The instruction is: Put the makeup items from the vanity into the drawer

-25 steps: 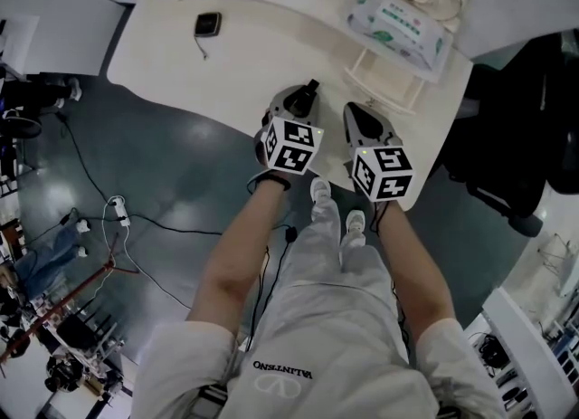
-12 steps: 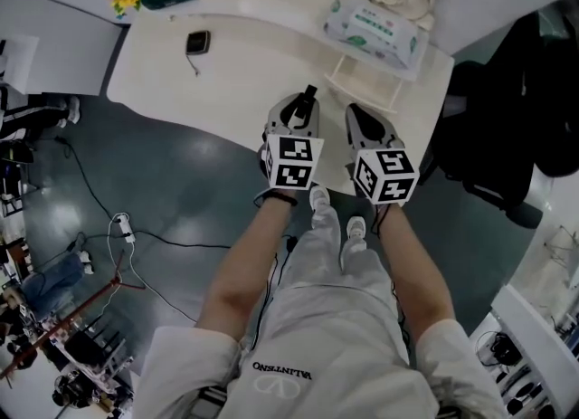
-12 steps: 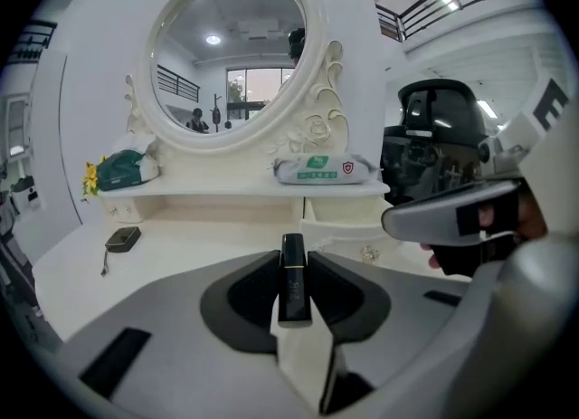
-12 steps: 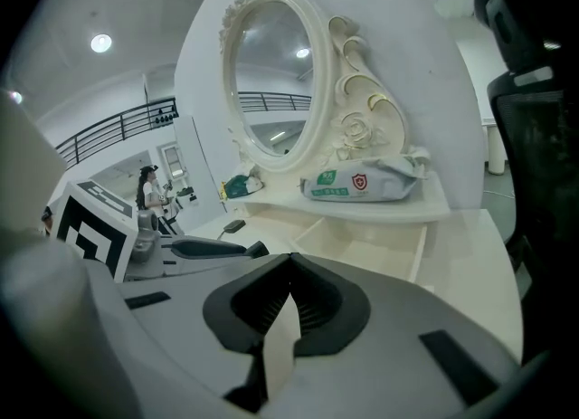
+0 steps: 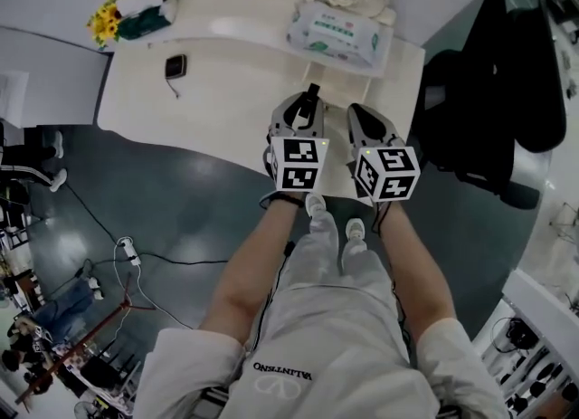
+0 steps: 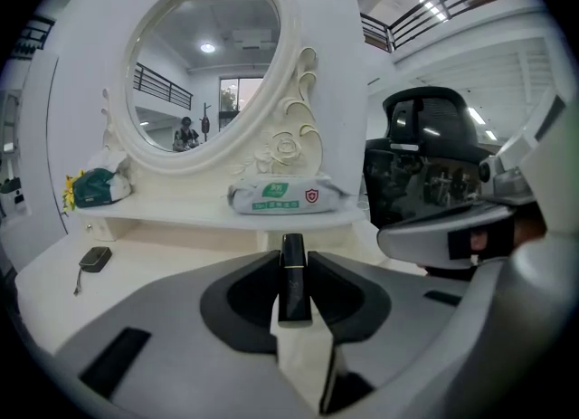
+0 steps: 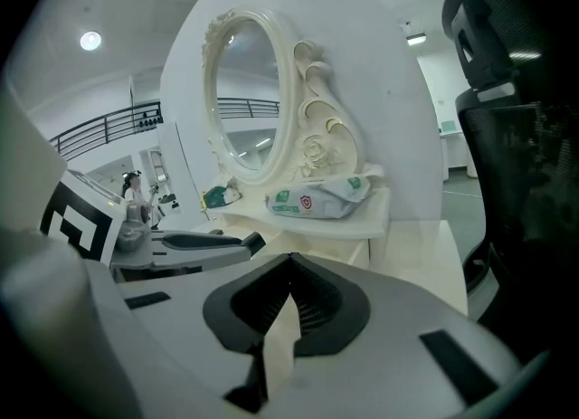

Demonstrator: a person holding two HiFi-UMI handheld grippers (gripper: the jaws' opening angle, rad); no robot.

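My left gripper [image 5: 302, 111] is shut on a slim black lipstick tube [image 5: 310, 99] with a gold band, and holds it over the white vanity's [image 5: 226, 91] front part. In the left gripper view the lipstick tube [image 6: 293, 277] stands upright between the jaws of the left gripper [image 6: 293, 265]. Just to its right my right gripper [image 5: 365, 123] hangs over the vanity edge. Seen in its own view, the right gripper [image 7: 289, 261] has its jaws together with nothing in them. What looks like a small pulled-out drawer [image 5: 348, 78] lies under the shelf, just ahead of both grippers.
A pack of wet wipes [image 5: 333, 33] lies on the shelf below the oval mirror [image 6: 208, 55]. A small black device with a cord [image 5: 175, 67] rests at the vanity's left, and yellow flowers [image 5: 107, 21] stand at the far left. A black office chair [image 5: 488, 100] is on the right. Cables [image 5: 127, 250] cross the floor.
The view has tilted, so the vanity sits lower and further left in frame. Both grippers now stand a little nearer the drawer. The lipstick has stayed in the left gripper.
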